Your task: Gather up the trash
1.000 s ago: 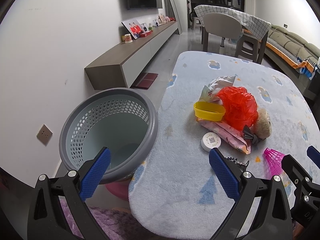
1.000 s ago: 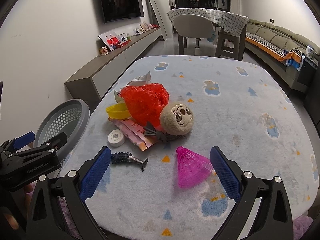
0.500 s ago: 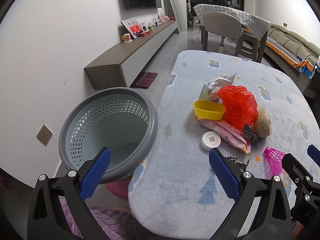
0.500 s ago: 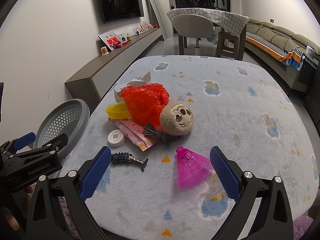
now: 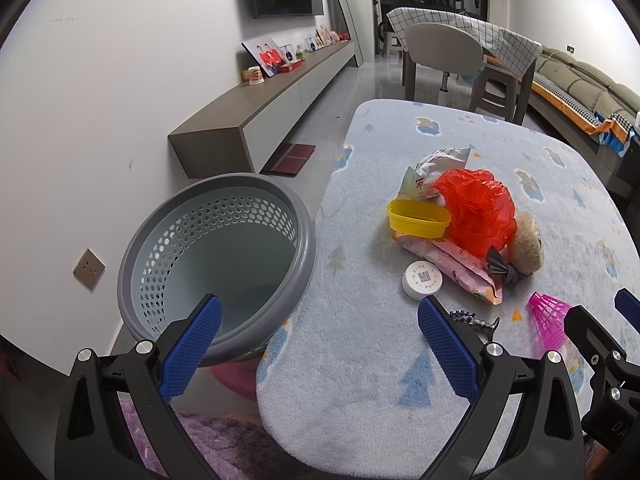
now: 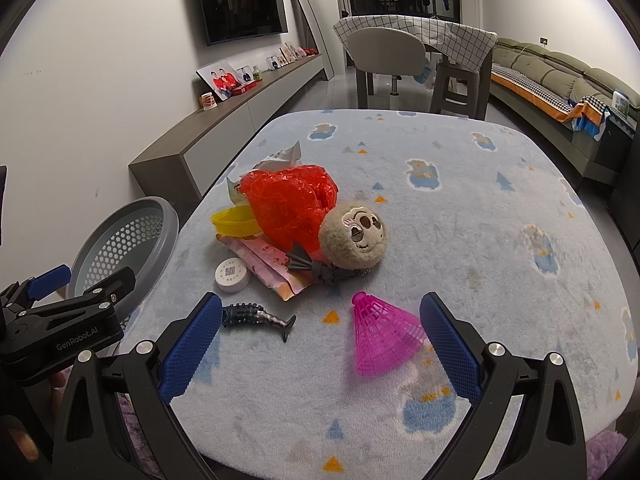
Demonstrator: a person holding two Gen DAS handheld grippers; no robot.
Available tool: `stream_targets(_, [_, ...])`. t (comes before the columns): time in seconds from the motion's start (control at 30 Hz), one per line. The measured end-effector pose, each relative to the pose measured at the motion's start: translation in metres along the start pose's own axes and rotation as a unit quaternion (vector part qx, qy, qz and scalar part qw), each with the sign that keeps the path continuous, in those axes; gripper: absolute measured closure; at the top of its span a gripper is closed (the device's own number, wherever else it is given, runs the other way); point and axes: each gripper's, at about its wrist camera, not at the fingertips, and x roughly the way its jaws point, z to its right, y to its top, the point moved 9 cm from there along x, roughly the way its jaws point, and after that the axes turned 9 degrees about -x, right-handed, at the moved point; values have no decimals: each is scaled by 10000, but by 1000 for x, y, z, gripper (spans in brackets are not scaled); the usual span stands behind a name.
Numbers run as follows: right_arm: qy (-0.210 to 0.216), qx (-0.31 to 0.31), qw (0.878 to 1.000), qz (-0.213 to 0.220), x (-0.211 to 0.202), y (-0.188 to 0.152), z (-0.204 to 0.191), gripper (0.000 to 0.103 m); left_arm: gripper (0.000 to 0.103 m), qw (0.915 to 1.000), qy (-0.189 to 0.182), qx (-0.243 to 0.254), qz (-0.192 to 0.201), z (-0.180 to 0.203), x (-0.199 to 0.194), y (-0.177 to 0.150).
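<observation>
Gaping wide and empty, the right claw (image 6: 318, 344) hangs over the worktop (image 6: 480, 240) before a pink shuttlecock (image 6: 382, 340); the left claw (image 5: 318, 346), equally spread, fronts the grey basket (image 5: 216, 264). Farther off, wrappers (image 6: 272, 268) and a red bag (image 6: 290, 204) lie heaped.

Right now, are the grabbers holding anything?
No. The left gripper and right gripper are both open and empty; the shuttlecock lies untouched on the table.

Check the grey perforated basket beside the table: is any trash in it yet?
Apparently empty: the left wrist view looks into the grey basket and shows only bare wall and floor; the left gripper hides some floor.
</observation>
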Motion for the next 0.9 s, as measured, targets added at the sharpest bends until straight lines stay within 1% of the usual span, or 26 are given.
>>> stream_targets(0.63, [14, 15, 10000, -8, 0, 0, 0, 8, 6, 10000, 10, 4, -12, 0, 2, -3])
stream_targets(0.73, [65, 55, 10000, -27, 3, -3, 2, 8, 6, 10000, 7, 0, -32, 0, 4, -7])
stream_targets(0.9, [8, 105, 9999, -112, 7, -12, 11, 8, 6, 9999, -30, -5, -116, 0, 8, -13])
